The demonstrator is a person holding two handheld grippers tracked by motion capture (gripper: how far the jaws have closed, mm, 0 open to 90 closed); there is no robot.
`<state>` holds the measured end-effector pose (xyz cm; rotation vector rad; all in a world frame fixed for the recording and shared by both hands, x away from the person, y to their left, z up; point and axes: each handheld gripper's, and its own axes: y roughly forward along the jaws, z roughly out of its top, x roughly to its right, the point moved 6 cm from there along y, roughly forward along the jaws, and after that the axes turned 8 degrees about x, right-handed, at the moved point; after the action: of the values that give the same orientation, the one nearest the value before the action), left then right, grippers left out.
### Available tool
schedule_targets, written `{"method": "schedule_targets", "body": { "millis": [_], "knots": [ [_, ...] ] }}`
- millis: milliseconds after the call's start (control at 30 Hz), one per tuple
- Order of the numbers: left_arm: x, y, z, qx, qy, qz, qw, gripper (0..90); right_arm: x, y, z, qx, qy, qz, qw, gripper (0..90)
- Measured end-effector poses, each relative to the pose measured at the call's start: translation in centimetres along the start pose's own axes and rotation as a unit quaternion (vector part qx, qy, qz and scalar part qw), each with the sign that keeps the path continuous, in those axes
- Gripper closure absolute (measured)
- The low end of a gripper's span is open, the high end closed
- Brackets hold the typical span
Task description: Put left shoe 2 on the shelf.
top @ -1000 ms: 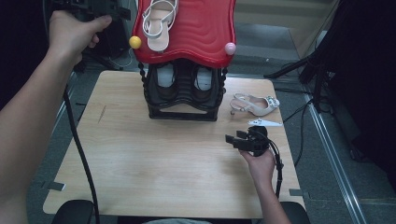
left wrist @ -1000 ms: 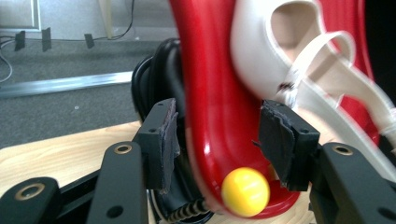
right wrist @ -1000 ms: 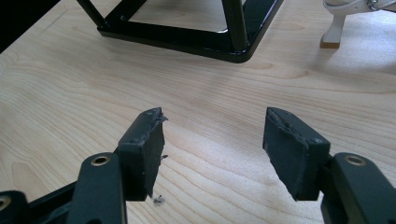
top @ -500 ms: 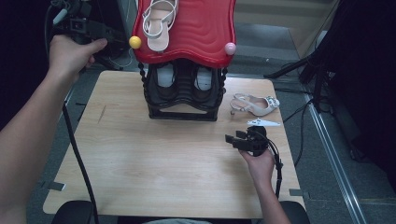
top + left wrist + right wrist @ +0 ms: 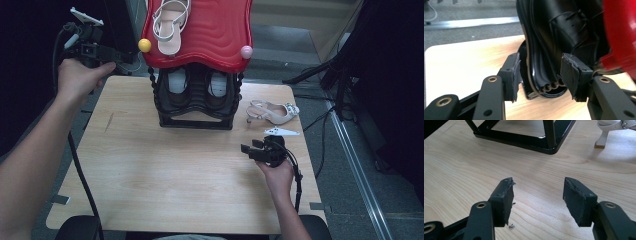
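Since the earlier frame the left tool has sunk toward the rack's left side, its jaws easing in a little, yet wide and empty. In the left gripper view the black shoe on the rack's lower shelf stands ahead, between the jaw lines but untouched. To do the reach well, I would bring the pads level with the shoe's side and sole and clear the red top before closing. The right tool rests as before over the bench, jaws wide, holding nothing, the white heel beyond.
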<state>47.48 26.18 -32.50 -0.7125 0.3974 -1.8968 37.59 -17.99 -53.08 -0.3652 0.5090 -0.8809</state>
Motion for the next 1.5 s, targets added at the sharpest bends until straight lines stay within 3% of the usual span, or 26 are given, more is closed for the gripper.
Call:
{"method": "schedule_targets", "body": {
  "millis": [67,133,200,400,600,767,833,1033,1300,1500],
  "knots": [
    [0.0,0.5,-0.6,-0.004,-0.008,-0.004,1.0000,50.8,0.0,0.0,0.0,0.000,-0.004,-0.001,1.0000,42.6],
    [-0.2,0.9,-1.2,-0.010,-0.002,-0.003,0.9999,50.8,0.0,0.0,0.0,0.001,-0.007,-0.002,1.0000,42.8],
    [-0.4,1.3,-1.8,-0.011,-0.014,-0.012,0.9998,51.0,0.1,0.1,0.0,0.001,-0.008,-0.003,1.0000,42.9],
    [-0.7,2.6,-3.6,-0.011,-0.020,-0.010,0.9997,51.4,0.2,0.1,0.0,0.005,-0.016,-0.003,0.9999,43.6],
    [-1.4,3.9,-5.9,-0.016,-0.045,-0.019,0.9987,51.4,0.3,0.2,0.2,0.005,-0.014,-0.002,0.9999,43.6],
    [-1.8,4.3,-7.4,-0.025,-0.044,-0.020,0.9985,51.3,0.2,0.4,0.4,0.003,-0.012,0.004,0.9999,43.6],
    [-1.9,4.6,-8.4,-0.020,-0.055,-0.022,0.9980,51.2,0.1,0.7,0.5,0.002,-0.012,0.008,0.9999,43.6],
    [-2.0,4.8,-10.3,-0.024,-0.045,-0.018,0.9985,50.9,0.2,0.9,0.8,0.003,-0.013,0.005,0.9999,45.1],
    [-2.1,5.9,-13.5,-0.033,-0.047,-0.012,0.9983,50.7,0.6,1.2,1.0,-0.001,-0.008,0.005,1.0000,46.6],
    [-2.2,6.2,-15.4,-0.042,-0.042,-0.017,0.9981,50.3,0.8,1.4,0.9,-0.005,-0.002,0.005,1.0000,46.9]
  ]
}}
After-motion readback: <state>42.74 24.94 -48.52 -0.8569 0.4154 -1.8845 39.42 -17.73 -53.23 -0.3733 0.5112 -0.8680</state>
